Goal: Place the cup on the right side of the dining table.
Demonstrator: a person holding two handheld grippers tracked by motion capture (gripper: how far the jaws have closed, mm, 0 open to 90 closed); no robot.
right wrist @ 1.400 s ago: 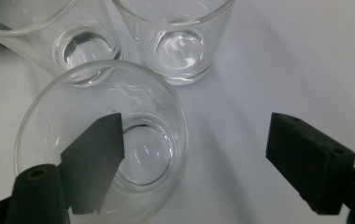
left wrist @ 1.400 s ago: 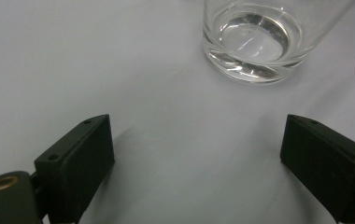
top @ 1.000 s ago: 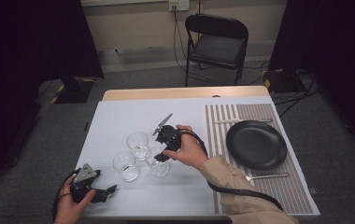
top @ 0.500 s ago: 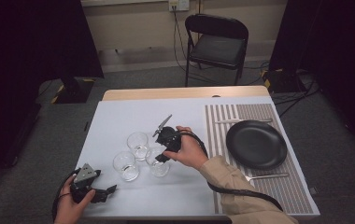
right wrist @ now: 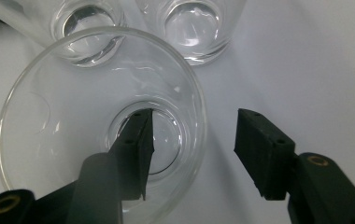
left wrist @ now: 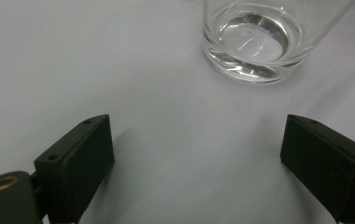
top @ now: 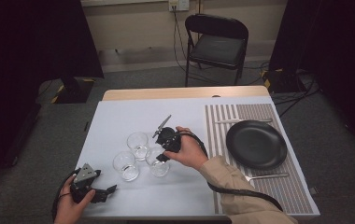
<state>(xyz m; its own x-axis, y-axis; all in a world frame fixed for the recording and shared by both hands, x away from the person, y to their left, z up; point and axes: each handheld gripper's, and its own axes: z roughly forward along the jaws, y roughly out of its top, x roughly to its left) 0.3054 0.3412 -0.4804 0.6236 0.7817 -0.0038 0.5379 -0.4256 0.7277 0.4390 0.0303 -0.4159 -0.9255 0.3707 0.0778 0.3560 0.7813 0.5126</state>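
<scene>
While the right tool (top: 162,156) hangs over the cluster of three glasses near the middle of the bench (top: 119,116), its jaws stand spread and straddle the wall of the nearest glass (top: 158,163): in the right gripper view one jaw dips inside the glass (right wrist: 96,121) and the other stays outside its rim at about three o'clock, with nothing pinched between them as far as can be seen. Two more glasses stand just beyond, one (right wrist: 192,25) at twelve o'clock and another (right wrist: 84,28) at eleven o'clock of the straddled one, all close together (whether their walls touch I cannot tell). From above, the second glass (top: 138,143) and the third glass (top: 126,165) sit at about ten and nine o'clock of the first. At three o'clock from the cluster, well apart, a black plate (top: 256,143) lies on a striped mat (top: 222,140). Down at the bench's seven o'clock corner the left tool (top: 102,193) rests low, its jaws spread wide and empty, facing one glass (left wrist: 252,44) across bare surface.
</scene>
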